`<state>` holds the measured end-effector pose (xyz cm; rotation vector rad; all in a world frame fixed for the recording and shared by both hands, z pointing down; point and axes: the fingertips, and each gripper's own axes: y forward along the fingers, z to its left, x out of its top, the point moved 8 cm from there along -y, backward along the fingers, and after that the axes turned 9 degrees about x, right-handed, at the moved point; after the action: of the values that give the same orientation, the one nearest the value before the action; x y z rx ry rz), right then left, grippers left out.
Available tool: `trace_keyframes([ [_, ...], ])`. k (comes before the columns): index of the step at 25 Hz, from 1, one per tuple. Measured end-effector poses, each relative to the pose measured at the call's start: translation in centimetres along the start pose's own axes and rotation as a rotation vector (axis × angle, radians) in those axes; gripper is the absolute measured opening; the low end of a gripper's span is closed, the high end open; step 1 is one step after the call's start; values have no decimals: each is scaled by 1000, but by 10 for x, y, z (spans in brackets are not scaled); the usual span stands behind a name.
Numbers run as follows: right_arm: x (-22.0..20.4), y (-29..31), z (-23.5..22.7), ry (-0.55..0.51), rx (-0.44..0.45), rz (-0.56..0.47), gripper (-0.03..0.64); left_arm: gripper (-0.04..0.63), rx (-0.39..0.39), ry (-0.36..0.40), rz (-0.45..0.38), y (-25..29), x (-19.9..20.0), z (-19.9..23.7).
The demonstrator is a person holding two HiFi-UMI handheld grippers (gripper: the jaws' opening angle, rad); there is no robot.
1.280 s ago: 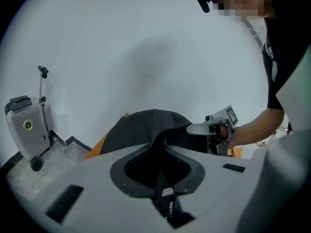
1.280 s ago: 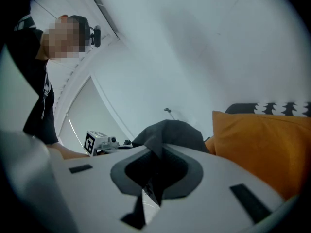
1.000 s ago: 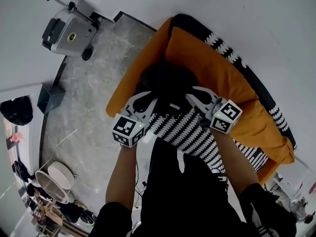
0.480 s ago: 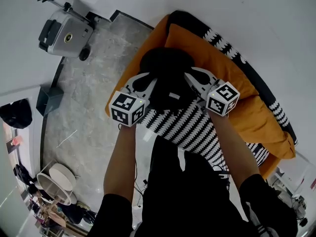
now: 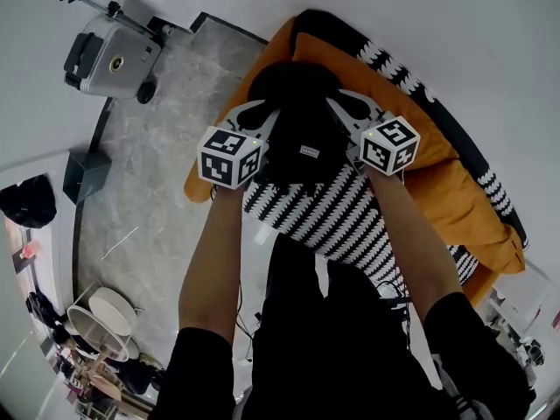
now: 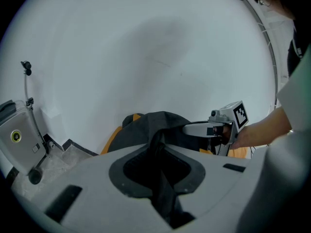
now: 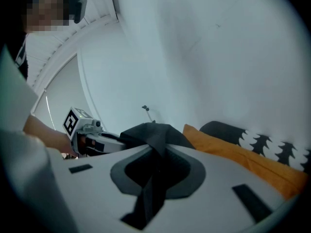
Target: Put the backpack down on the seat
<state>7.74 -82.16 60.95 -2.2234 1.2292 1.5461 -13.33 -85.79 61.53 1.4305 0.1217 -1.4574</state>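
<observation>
The black backpack (image 5: 296, 122) hangs between my two grippers over the orange couch seat (image 5: 418, 160); whether it touches the cushion I cannot tell. My left gripper (image 5: 262, 114) is shut on a black strap of the backpack (image 6: 159, 152) at its left side. My right gripper (image 5: 339, 101) is shut on another black strap (image 7: 154, 171) at its right side. In the left gripper view the backpack (image 6: 156, 123) bulges ahead, with the right gripper (image 6: 201, 129) beyond it. The right gripper view shows the left gripper (image 7: 109, 141) across the bag.
A black-and-white patterned throw (image 5: 337, 221) lies on the couch's near side. Black-and-white cushions (image 5: 398, 81) line the couch back. A silver wheeled case (image 5: 109, 58) and a dark box (image 5: 86, 175) stand on the marble floor (image 5: 149, 199) to the left. White wall behind the couch.
Both grippers have carried the backpack away from the person's body, further over the couch toward its back cushions. The grips on the straps are unchanged.
</observation>
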Motion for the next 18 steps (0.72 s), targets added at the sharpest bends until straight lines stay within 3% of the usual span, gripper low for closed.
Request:
trace_keyframes([
  [5, 0, 1, -1, -10, -11, 4, 40, 46, 17, -5, -1, 2, 0, 2],
  [7, 0, 3, -2, -10, -8, 8, 106, 75, 31, -13, -2, 4, -1, 6],
  [12, -6, -8, -2, -29, -11, 36, 146, 172, 70, -38, -12, -3, -8, 10],
  [18, 0, -52, 0, -57, -54, 37, 164, 172, 115, -44, -52, -35, -14, 13],
])
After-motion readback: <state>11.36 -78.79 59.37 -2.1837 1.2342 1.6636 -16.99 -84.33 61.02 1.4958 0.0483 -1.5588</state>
